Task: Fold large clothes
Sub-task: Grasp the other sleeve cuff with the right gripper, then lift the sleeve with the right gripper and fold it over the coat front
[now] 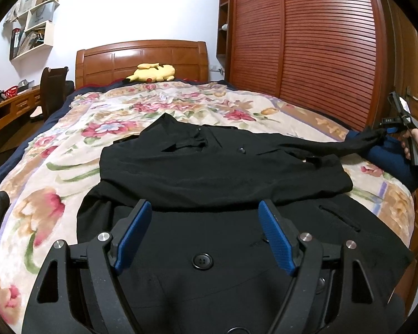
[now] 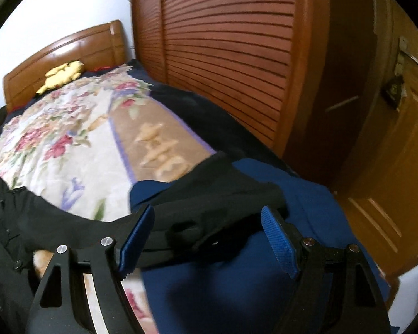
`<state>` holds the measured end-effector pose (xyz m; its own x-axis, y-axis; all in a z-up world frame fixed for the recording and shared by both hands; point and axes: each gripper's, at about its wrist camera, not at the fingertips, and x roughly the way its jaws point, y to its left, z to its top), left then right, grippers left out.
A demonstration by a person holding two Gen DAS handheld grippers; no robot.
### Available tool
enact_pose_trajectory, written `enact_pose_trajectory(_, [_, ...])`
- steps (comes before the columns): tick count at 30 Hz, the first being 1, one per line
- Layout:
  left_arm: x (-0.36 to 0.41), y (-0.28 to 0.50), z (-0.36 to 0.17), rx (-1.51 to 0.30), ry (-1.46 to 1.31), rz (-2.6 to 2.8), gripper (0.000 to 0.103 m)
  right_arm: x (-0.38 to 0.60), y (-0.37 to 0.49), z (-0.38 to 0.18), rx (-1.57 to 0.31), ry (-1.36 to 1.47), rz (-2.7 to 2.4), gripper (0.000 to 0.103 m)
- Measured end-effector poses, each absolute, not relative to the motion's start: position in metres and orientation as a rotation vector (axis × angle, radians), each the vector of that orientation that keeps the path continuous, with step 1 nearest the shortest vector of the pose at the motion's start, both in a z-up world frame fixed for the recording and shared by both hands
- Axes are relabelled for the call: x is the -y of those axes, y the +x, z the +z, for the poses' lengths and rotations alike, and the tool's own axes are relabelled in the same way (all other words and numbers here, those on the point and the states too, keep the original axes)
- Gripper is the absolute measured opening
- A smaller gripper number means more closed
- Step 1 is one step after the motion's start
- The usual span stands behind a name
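Across the floral bed [image 1: 69,150] the black coat [image 1: 223,172] is lying half-folded; I'm hovering my left gripper [image 1: 204,233] open above its hem, while my right gripper [image 2: 207,236], jaws spread, is straddling the sleeve [image 2: 225,194], ungripped. Sleeve risks slipping bedside.

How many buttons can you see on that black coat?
3 clearly: one button between the left tool's fingers, one higher near the collar, one beside the right finger. Folds may hide others.

A coat [image 1: 223,172] lies across the bedspread [image 1: 69,153], its sleeve [image 2: 223,194] apparently reaching the right edge; a plush toy [image 1: 153,73] sits before the headboard [image 1: 142,58].
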<state>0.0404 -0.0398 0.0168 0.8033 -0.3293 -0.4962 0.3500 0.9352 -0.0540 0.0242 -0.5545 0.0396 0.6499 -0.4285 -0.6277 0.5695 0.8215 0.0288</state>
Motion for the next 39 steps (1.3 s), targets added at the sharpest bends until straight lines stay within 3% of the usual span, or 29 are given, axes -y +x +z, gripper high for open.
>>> enact_pose_trajectory(10, [0.041, 0.041, 0.016, -0.528, 0.047, -0.361, 0.08, 0.557, 0.049, 0.028, -0.758, 0.232, -0.588, 0.077])
enact_pose_trajectory(12, [0.039, 0.041, 0.016, -0.527, 0.047, -0.358, 0.08, 0.554, 0.051, 0.031, -0.759, 0.222, -0.567, 0.048])
enact_pose_trajectory(15, [0.036, 0.04, 0.016, -0.524, 0.046, -0.356, 0.08, 0.551, 0.057, 0.031, -0.773, 0.156, -0.581, 0.022])
enact_pose_trajectory(20, [0.032, 0.036, 0.019, -0.513, 0.054, -0.349, 0.08, 0.521, 0.051, 0.055, -0.69, 0.059, -0.563, 0.017])
enact_pose_trajectory(39, [0.001, 0.034, 0.028, -0.505, 0.055, -0.299, 0.08, 0.314, 0.043, 0.149, -0.412, -0.24, -0.242, 0.013])
